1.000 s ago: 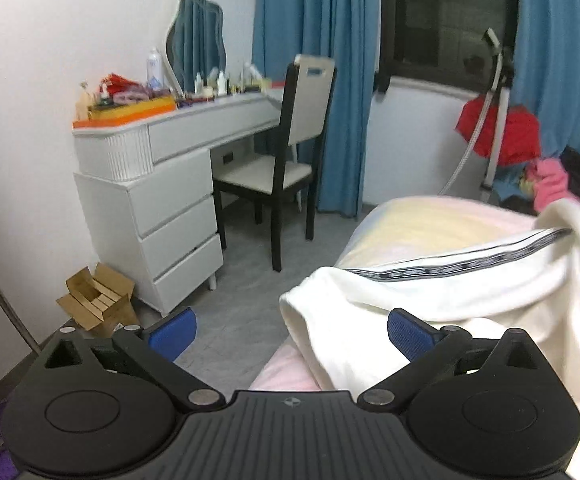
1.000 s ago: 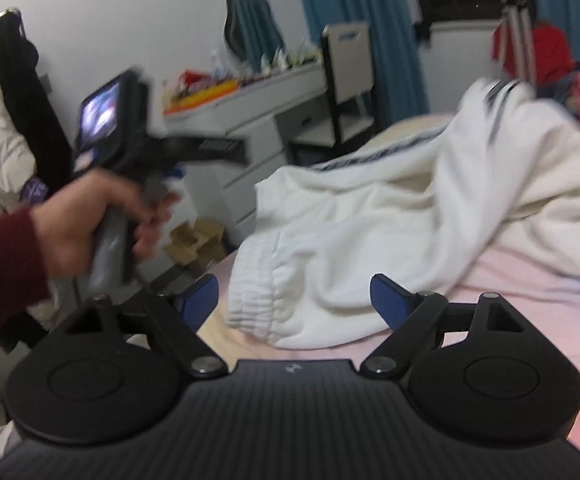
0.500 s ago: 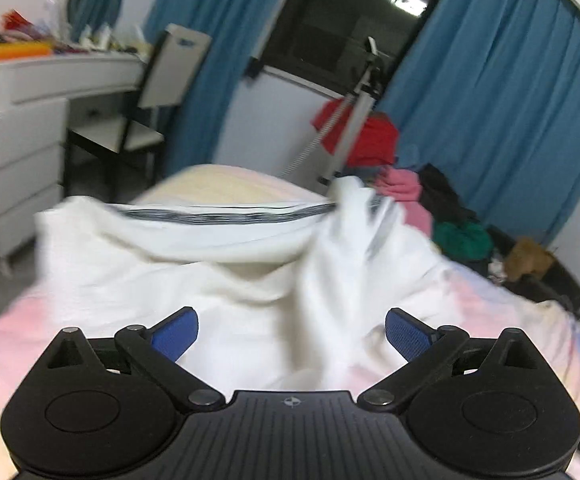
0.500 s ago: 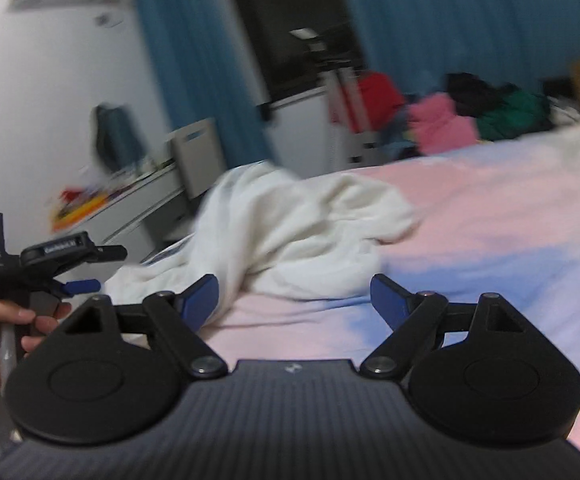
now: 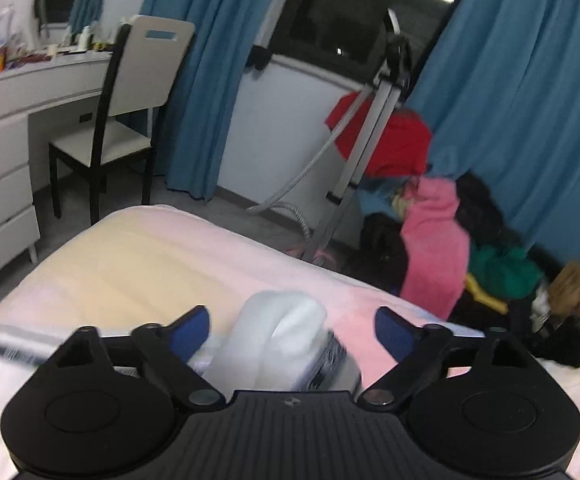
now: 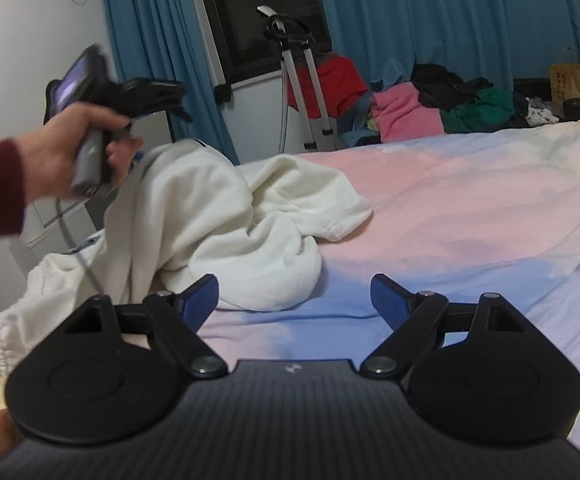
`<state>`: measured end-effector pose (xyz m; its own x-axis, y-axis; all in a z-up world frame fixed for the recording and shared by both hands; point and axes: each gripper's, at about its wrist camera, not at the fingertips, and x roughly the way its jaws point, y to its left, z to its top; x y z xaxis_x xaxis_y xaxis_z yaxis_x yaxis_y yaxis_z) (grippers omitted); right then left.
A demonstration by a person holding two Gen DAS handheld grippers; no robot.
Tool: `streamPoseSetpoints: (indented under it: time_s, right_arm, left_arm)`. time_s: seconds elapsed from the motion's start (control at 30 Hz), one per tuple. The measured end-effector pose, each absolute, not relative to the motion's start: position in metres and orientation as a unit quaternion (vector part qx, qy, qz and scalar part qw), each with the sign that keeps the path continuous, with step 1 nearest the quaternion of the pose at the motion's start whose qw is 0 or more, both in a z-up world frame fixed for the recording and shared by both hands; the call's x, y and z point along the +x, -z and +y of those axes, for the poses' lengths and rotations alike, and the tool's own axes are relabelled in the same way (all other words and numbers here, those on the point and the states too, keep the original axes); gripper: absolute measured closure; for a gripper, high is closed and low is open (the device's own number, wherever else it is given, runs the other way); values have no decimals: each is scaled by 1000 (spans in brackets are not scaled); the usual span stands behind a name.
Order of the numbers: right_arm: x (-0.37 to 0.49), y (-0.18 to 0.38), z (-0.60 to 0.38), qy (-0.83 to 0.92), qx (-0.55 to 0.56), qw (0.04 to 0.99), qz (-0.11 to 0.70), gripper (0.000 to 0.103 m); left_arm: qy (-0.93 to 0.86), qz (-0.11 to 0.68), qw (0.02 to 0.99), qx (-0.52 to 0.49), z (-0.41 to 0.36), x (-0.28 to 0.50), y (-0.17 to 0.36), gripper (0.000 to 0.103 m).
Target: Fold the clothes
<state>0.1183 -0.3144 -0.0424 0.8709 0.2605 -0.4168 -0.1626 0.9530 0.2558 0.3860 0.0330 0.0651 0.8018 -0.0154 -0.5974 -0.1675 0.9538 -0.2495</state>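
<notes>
A crumpled, fleecy cream-white garment [image 6: 226, 216] lies heaped on the pastel pink-and-blue bed [image 6: 449, 208]; left tongs [image 5: 293, 330] straddle a blurred fold, released, right tongs [image 6: 294, 295] released.

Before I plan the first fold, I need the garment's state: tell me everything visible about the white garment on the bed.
The white garment is a thick, fleecy-looking cream piece, crumpled in a heap on the pink-and-blue bedsheet. A gathered elastic cuff or hem lies at the near left, and a dark patterned stripe runs along one edge. One bunched fold sits between the open fingers of the left gripper, blurred. The right gripper is open, not touching it.
</notes>
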Motion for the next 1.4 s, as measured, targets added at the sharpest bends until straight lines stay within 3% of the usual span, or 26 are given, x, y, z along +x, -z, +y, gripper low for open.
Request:
streamPoseSetpoints:
  time_s: [0.03, 0.17, 0.27, 0.57, 0.77, 0.87, 1.0, 1.03, 1.33, 1.37, 1.4]
  right_arm:
    - [122, 46, -314, -110, 104, 961, 231, 18]
    - [137, 61, -314, -109, 104, 957, 248, 18]
    - [144, 67, -312, -113, 113, 953, 259, 18]
    - [126, 60, -311, -93, 121, 961, 230, 19]
    - [112, 50, -320, -77, 163, 964, 194, 19]
    - [103, 46, -331, -93, 215, 955, 184, 30]
    - [99, 52, -337, -127, 275, 932, 198, 67]
    - [100, 55, -336, -133, 283, 927, 207, 71]
    - [130, 35, -313, -145, 256, 924, 243, 67]
    - [143, 27, -308, -143, 247, 927, 245, 65]
    - [156, 20, -303, -145, 240, 928, 245, 56]
  left_arm:
    - [-42, 326, 935, -133, 32, 403, -61, 23]
    - [-22, 374, 926, -44, 10, 433, -50, 64]
    - [0, 360, 933, 20, -10, 414, -53, 86]
    - [106, 180, 963, 168, -62, 219, -97, 91]
    - [176, 163, 957, 164, -62, 69, -45, 95]
    - [188, 182, 951, 167, -59, 27, -6, 96]
    - [184, 247, 947, 92, -43, 26, 19, 96]
    - [189, 255, 945, 74, -40, 31, 19, 96]
    - [222, 323, 919, -50, -3, 61, 41, 95]
    - [226, 326, 916, -60, 0, 65, 44, 95]
    - [229, 329, 913, -70, 3, 69, 46, 95]
